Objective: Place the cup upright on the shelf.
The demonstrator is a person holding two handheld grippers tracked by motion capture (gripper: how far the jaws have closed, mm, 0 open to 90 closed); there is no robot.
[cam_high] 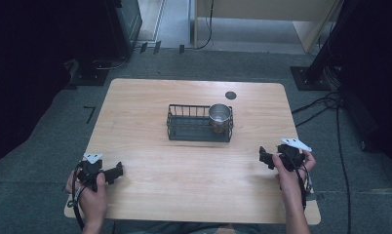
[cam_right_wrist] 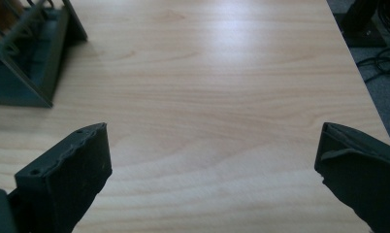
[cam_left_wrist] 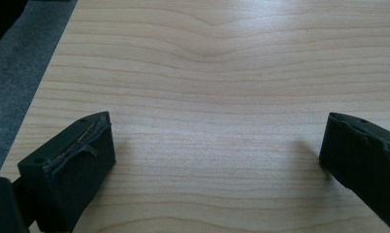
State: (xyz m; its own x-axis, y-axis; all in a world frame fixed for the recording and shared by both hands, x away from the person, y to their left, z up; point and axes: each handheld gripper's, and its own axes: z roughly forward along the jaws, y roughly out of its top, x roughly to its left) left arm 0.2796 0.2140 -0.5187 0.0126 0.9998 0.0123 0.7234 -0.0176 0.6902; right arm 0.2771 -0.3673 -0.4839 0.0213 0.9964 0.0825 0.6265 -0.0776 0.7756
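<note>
A black wire rack [cam_high: 194,124] stands at the middle of the wooden table [cam_high: 150,161], and a metal cup [cam_high: 219,116] sits upright in its right end. My left gripper [cam_high: 119,170] rests near the table's front left corner, held by a hand. Its jaws stand wide apart over bare wood, left gripper [cam_left_wrist: 217,141]. My right gripper [cam_high: 263,157] is held near the front right edge, also open with nothing between its jaws, right gripper [cam_right_wrist: 212,145]. A corner of the rack [cam_right_wrist: 28,63] shows at the upper left of the right gripper view.
A small dark round hole cover [cam_high: 230,95] lies in the table behind the rack. Grey carpet surrounds the table, with cables [cam_high: 325,105] on the floor at the right and black stand bases [cam_high: 91,75] at the back.
</note>
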